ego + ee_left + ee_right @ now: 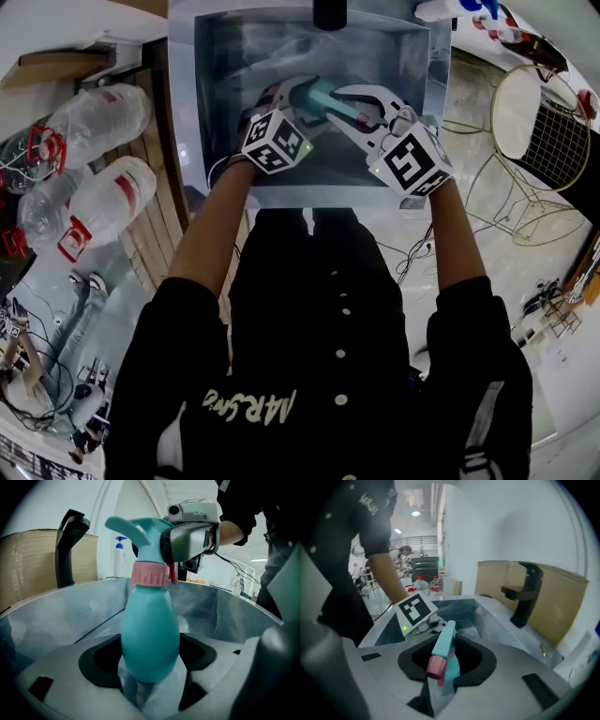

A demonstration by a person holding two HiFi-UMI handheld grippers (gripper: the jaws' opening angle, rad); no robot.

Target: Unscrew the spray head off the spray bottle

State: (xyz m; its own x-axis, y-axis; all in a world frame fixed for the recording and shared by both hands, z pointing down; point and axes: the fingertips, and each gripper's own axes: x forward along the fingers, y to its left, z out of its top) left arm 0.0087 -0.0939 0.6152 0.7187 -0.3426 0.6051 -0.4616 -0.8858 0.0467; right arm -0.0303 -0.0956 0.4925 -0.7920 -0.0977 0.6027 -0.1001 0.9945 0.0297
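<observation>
Clamping the spray bottle (150, 634) over the sink (223, 112) is the left gripper (150, 679); the right gripper (445, 670) is pinching its spray head (446, 641).

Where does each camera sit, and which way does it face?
Head view: on the person's head, looking steeply down at the sink; shows torso, arms, left gripper and right gripper.
Left gripper view: on the left gripper, looking along its jaws, shut on the bottle; beyond, the right gripper on the spray head.
Right gripper view: on the right gripper, looking along its jaws at the spray head; beyond, the left arm and marker cube.
Shared by both gripper views: spray head, sink, tap.
</observation>
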